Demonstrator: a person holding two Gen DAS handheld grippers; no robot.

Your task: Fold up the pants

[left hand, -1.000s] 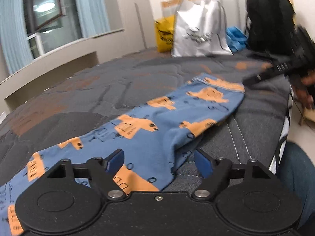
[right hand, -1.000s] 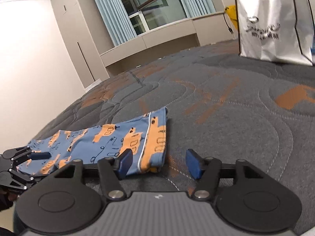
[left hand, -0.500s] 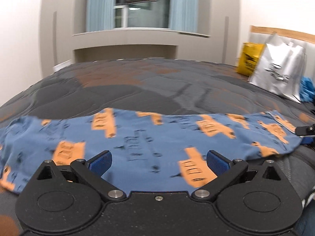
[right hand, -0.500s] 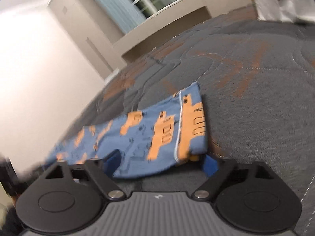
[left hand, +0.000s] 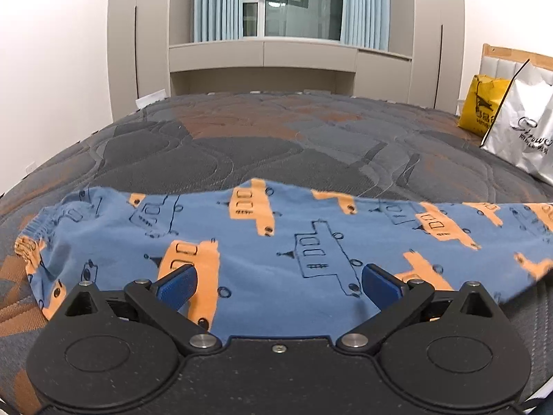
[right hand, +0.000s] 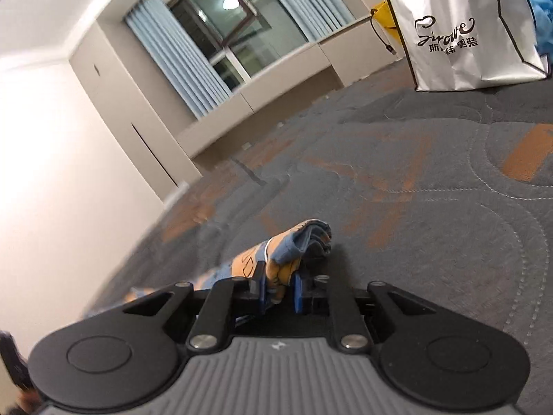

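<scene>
Quilted grey-and-orange bedspread, window and curtains behind; pants being gripped at one end.
Blue pants with orange vehicle print spread lengthwise across near edge of bed, elastic waistband at left. Left gripper now squared over mid-leg, jaws wide, blue pads resting above fabric, nothing held; half a second ago same spread, slightly further left. Right gripper narrowed onto bunched cuff end of pants, open around it half a second ago, fabric now pinched and rumpled between pads. White shopping bag and yellow bag standing at headboard side, well apart from pants.
</scene>
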